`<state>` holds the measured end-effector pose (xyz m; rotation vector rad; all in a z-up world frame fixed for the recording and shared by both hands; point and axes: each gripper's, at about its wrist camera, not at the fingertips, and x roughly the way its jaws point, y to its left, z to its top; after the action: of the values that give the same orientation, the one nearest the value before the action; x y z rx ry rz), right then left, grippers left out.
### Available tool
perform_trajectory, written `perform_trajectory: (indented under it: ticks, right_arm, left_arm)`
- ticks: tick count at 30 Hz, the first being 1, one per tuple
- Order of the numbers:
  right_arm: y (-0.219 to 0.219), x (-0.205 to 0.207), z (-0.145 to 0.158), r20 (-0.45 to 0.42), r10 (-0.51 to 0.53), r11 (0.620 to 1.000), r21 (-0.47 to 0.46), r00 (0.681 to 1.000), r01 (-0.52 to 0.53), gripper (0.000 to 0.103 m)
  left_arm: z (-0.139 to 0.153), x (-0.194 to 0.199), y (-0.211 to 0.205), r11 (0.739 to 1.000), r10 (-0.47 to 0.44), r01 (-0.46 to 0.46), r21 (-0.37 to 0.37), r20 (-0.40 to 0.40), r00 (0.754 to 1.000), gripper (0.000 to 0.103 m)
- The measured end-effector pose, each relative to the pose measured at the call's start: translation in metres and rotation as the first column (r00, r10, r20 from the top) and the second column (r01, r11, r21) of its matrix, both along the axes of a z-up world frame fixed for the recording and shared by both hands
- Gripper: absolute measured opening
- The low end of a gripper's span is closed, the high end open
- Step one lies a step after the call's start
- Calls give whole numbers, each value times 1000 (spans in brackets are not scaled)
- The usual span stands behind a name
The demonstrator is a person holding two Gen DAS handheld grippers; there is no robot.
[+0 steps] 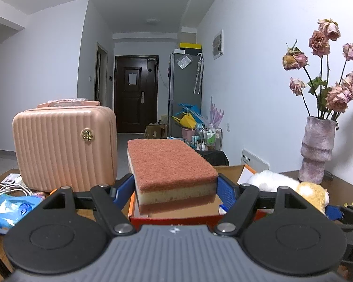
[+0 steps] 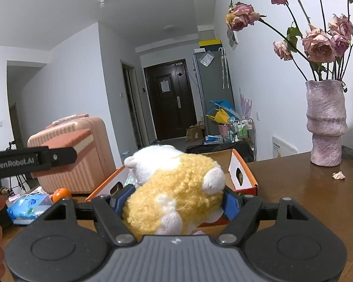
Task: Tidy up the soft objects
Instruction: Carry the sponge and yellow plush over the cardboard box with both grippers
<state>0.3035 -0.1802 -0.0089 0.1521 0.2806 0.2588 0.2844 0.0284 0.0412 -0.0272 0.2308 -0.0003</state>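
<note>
My left gripper [image 1: 175,191] is shut on a sponge [image 1: 171,166] with a rust-red top and a yellow middle, held level above an open orange-and-white cardboard box [image 1: 176,217]. The sponge also shows in the right wrist view [image 2: 68,143], at the left. My right gripper [image 2: 174,202] is shut on a yellow-and-white plush toy [image 2: 176,188], held over the near edge of the same box [image 2: 243,176]. The plush toy shows at the right of the left wrist view [image 1: 291,185].
A pink ribbed case [image 1: 63,150] stands at the left on the brown table [image 2: 306,195]. A blue tissue pack [image 1: 9,208], white cables [image 1: 9,189] and an orange [image 2: 61,193] lie near it. A purple vase [image 2: 326,124] of dried roses stands at the right.
</note>
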Motion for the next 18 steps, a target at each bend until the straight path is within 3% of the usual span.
perform_trajectory:
  ticks: [18]
  right_arm:
    - [5, 62, 9, 17, -53, 999, 14, 998, 53, 76]
  left_arm:
    - [10, 64, 1, 999, -18, 18, -27, 5, 1000, 75]
